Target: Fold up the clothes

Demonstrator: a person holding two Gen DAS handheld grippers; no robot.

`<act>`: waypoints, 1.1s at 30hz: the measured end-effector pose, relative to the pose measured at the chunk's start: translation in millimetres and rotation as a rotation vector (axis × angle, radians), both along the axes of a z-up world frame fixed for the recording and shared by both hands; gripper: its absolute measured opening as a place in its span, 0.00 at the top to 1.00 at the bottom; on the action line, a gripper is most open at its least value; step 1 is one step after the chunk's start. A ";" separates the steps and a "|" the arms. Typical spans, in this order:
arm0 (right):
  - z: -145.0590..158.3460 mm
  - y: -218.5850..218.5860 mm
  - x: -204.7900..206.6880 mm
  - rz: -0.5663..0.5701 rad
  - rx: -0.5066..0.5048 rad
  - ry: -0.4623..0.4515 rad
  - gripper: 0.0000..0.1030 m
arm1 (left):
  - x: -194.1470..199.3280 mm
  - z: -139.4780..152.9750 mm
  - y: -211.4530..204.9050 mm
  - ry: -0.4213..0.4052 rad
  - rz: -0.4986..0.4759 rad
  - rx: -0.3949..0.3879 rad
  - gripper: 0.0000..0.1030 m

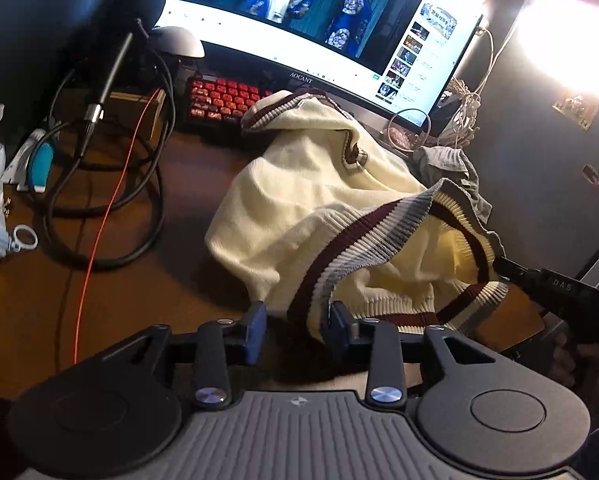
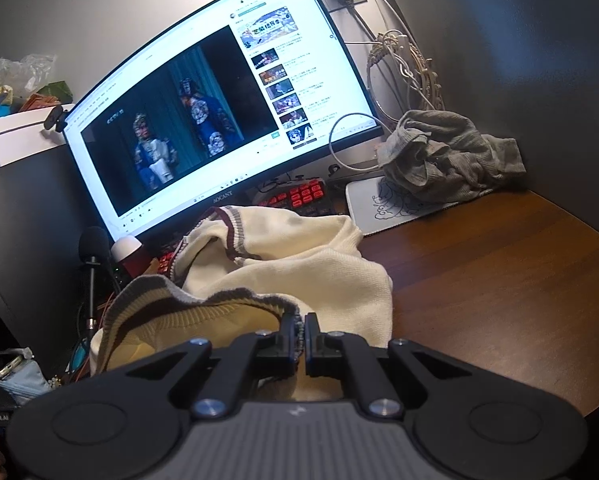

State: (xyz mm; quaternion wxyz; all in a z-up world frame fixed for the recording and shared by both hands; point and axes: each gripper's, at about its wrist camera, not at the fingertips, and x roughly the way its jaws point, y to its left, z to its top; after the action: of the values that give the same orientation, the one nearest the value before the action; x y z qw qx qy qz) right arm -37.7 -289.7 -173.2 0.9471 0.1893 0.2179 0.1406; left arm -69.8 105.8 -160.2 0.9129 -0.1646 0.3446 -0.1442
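Note:
A cream knit sweater [image 1: 299, 200] with maroon and grey ribbed trim lies crumpled on the wooden desk [image 2: 499, 272] in front of the monitor. My left gripper [image 1: 297, 330] stands open at the sweater's near edge, and the ribbed hem [image 1: 311, 304] hangs between its blue pads [image 1: 255, 330] without being pinched. My right gripper [image 2: 302, 336] is shut on the ribbed hem [image 2: 295, 320] and holds that edge raised off the desk. In the left wrist view the right gripper [image 1: 503, 268] reaches in from the right, clamped on the same hem. A crumpled grey garment [image 2: 447, 156] lies at the back right.
A lit curved monitor [image 2: 219, 112] stands at the back with a red-keyed keyboard [image 1: 223, 98] under it. A microphone [image 1: 111, 76], black cables [image 1: 99, 208] and an orange wire crowd the left. A white mouse pad [image 2: 375, 208] lies under the grey garment. A bright lamp [image 1: 559, 40] glares.

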 end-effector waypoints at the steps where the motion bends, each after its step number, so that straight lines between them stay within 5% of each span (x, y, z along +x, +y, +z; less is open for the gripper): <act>1: 0.0 0.4 -0.2 0.001 -0.001 0.000 0.96 | -1.3 0.3 -2.3 0.000 -0.002 -0.002 0.60; 3: 0.0 0.9 -0.3 0.005 0.000 0.002 0.96 | -3.5 1.3 -8.6 -0.004 -0.007 -0.003 0.50; 7: 0.7 2.7 -0.9 0.013 -0.001 -0.001 0.96 | 2.0 -3.3 -26.2 0.005 -0.014 0.044 0.48; 18: 3.3 -0.7 -7.2 0.024 -0.011 -0.019 0.96 | 26.1 -18.2 -21.3 0.101 0.066 0.012 0.89; 24: -1.6 0.1 -9.3 0.039 -0.030 -0.008 0.96 | 22.8 -20.6 -13.1 0.073 0.156 -0.005 0.95; 33: -13.3 6.2 -14.8 0.096 -0.041 0.030 0.86 | 21.7 -19.1 -23.9 0.039 0.112 0.024 0.91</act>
State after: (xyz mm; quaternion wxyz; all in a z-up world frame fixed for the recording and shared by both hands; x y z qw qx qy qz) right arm -52.5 -283.5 -186.6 0.9394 0.1615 0.2440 0.1787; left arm -48.1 81.8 -179.4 0.9145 -0.1755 0.3543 -0.0853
